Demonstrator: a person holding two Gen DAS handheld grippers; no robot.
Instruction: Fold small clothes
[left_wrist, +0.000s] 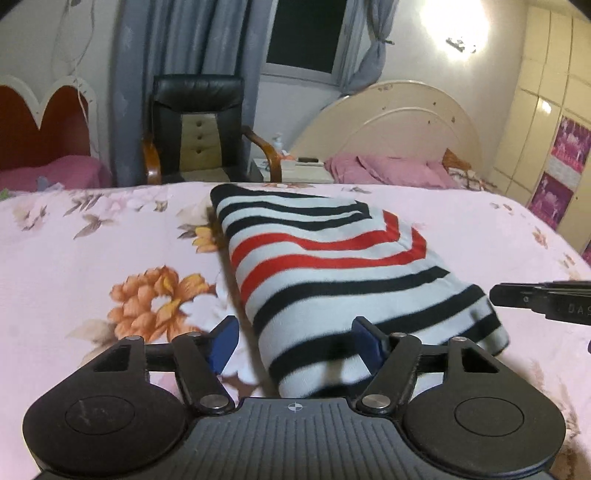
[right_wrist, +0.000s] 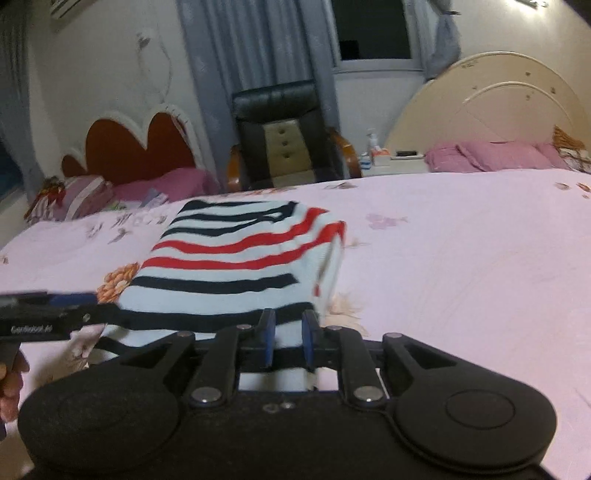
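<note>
A folded garment with white, black and red stripes (left_wrist: 332, 266) lies on the pink floral bedsheet (left_wrist: 110, 240). My left gripper (left_wrist: 295, 339) is open, its blue pads either side of the garment's near left corner. In the right wrist view the same garment (right_wrist: 236, 258) lies ahead and to the left. My right gripper (right_wrist: 288, 336) has its blue pads a narrow gap apart over the garment's near right edge; I cannot tell whether cloth is between them. Each gripper shows in the other's view, the right one (left_wrist: 535, 301) and the left one (right_wrist: 55, 314).
A black office chair (left_wrist: 199, 122) stands beyond the bed's far edge. A nightstand (left_wrist: 295, 168) with small items and a cream headboard (left_wrist: 406, 122) with pink pillows (left_wrist: 388, 170) are at the back right. A red headboard (right_wrist: 140, 147) is at the back left.
</note>
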